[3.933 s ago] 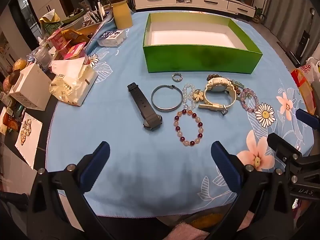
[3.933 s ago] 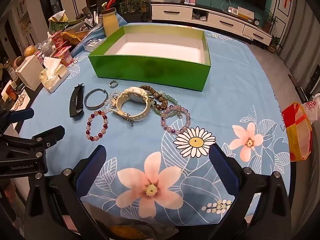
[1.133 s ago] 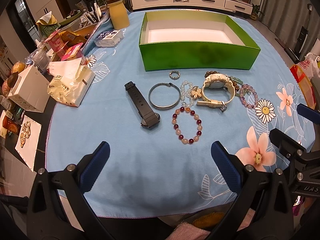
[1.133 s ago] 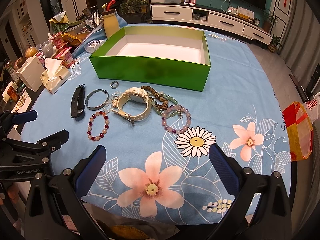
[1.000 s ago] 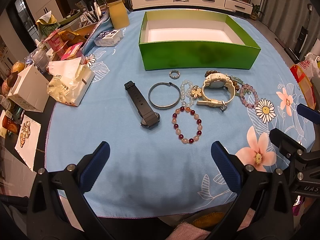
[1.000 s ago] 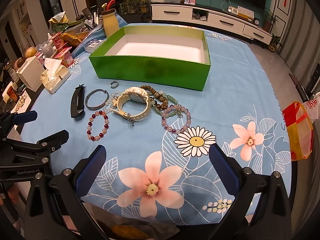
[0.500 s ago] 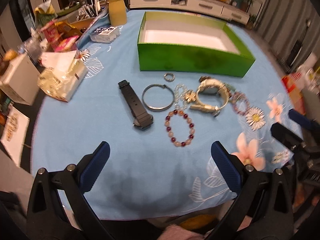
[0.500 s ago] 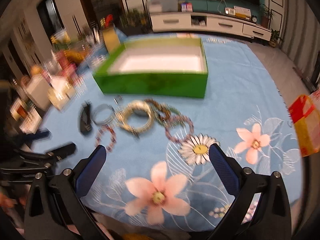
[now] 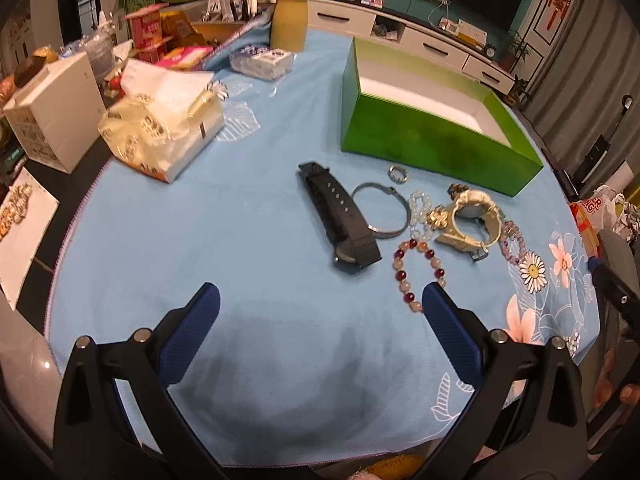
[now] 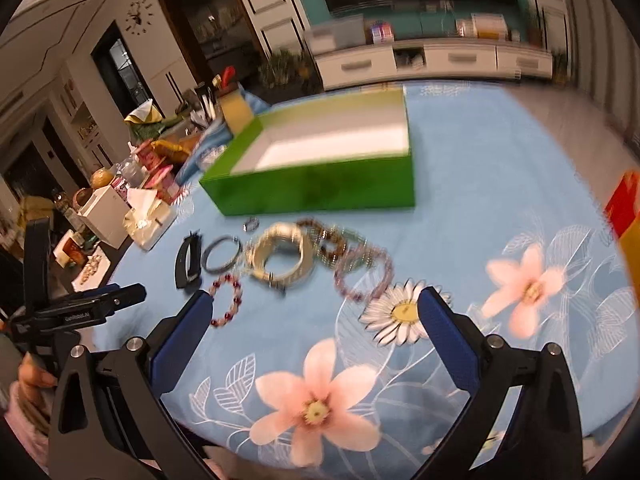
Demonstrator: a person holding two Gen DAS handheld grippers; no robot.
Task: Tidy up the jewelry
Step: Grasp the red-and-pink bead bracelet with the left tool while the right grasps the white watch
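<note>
An open green box (image 9: 424, 136) with a white inside stands at the back of the blue floral tablecloth; it also shows in the right wrist view (image 10: 320, 184). In front of it lie a black watch (image 9: 340, 216), a silver bangle (image 9: 384, 212), a small ring (image 9: 398, 173), a clear bead bracelet (image 9: 420, 212), a cream watch (image 9: 472, 220), a purple bead bracelet (image 9: 514, 242) and a red and white bead bracelet (image 9: 418, 272). My left gripper (image 9: 320, 308) is open and empty, just short of the black watch. My right gripper (image 10: 316, 312) is open and empty, near the jewelry row.
A tissue pack (image 9: 160, 132), a white carton (image 9: 52, 116), snack boxes and a yellow jar (image 9: 289, 24) crowd the table's left and back left. A red and yellow bag (image 10: 628, 216) sits off the right edge. The table's near edge lies under both grippers.
Both grippers have moved forward and closer to the jewelry, the left one swinging left. The right view is blurred by motion. No jewelry has moved.
</note>
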